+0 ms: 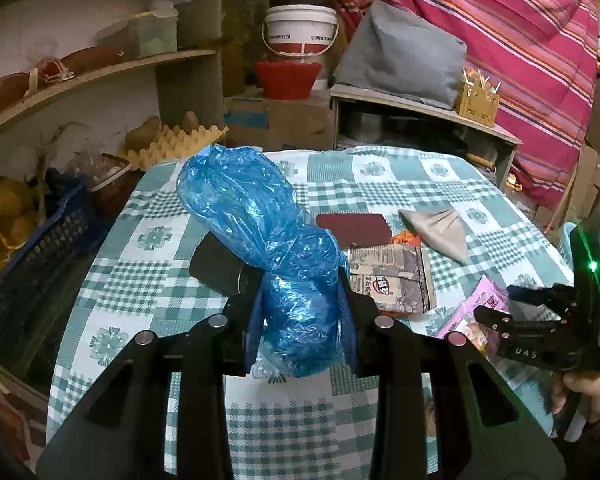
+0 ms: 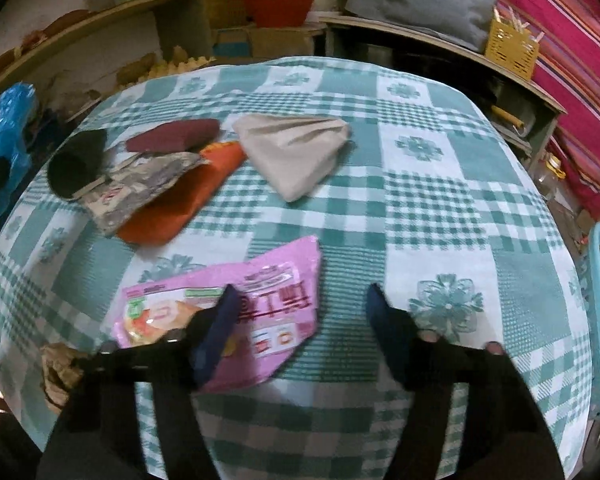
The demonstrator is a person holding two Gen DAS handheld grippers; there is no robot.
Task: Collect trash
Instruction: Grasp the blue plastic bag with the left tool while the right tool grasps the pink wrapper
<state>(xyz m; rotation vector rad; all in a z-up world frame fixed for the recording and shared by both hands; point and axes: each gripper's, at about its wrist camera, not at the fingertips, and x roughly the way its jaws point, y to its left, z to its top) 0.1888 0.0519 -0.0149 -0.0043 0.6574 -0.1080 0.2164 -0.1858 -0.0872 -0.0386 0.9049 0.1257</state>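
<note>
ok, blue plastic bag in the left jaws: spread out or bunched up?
Bunched up. The blue plastic bag is crumpled into a wad, pinched at its lower end by the left gripper and held above the tablecloth.

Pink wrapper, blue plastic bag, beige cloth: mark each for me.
pink wrapper [image 2: 276, 280]: right wrist view, upper right part of its printed face.
blue plastic bag [image 1: 252, 216]: left wrist view, crinkled upper bulge.
beige cloth [image 2: 296, 152]: right wrist view, middle of the fold.

Crinkled glossy plastic bag [image 1: 260, 216] — woven tablecloth [image 1: 400, 184]
</note>
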